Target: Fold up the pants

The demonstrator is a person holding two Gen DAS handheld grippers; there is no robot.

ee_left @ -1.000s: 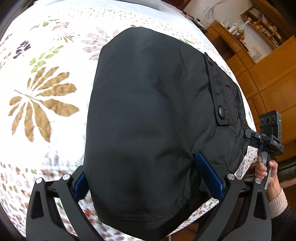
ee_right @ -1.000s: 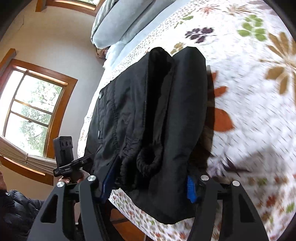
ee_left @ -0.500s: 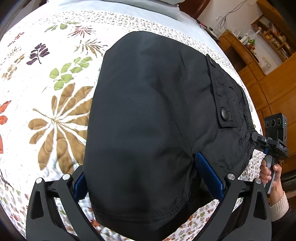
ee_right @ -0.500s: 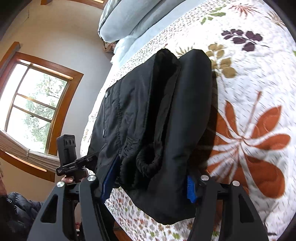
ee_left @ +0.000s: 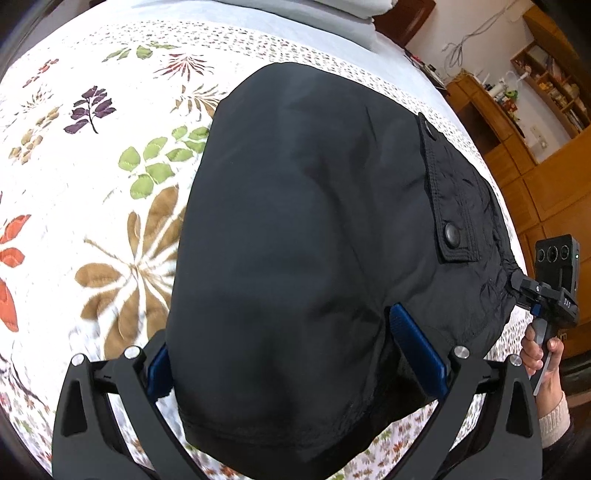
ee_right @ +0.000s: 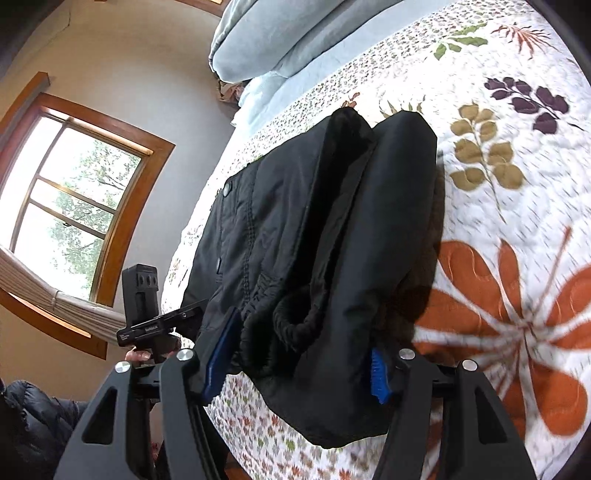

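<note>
The black pants (ee_left: pixel 306 236) are folded into a thick bundle on the floral quilt, with a snap pocket flap on the right side. My left gripper (ee_left: pixel 295 354) is closed around the near end of the bundle, its blue pads (ee_left: pixel 413 347) pressed into the cloth. In the right wrist view the pants (ee_right: pixel 332 229) show their layered edge with the elastic waistband. My right gripper (ee_right: pixel 295 354) clamps that end between its blue pads (ee_right: pixel 376 373). Each view shows the other gripper at the bundle's side.
The floral quilt (ee_left: pixel 92 184) covers the bed. Grey pillows (ee_right: pixel 266 33) lie at the head. Wooden cabinets (ee_left: pixel 546 166) stand to the right in the left wrist view. A window (ee_right: pixel 74 206) is on the wall beyond the bed edge.
Both grippers have carried the folded pants forward over the quilt toward the pillows. The grip on the bundle is unchanged.
</note>
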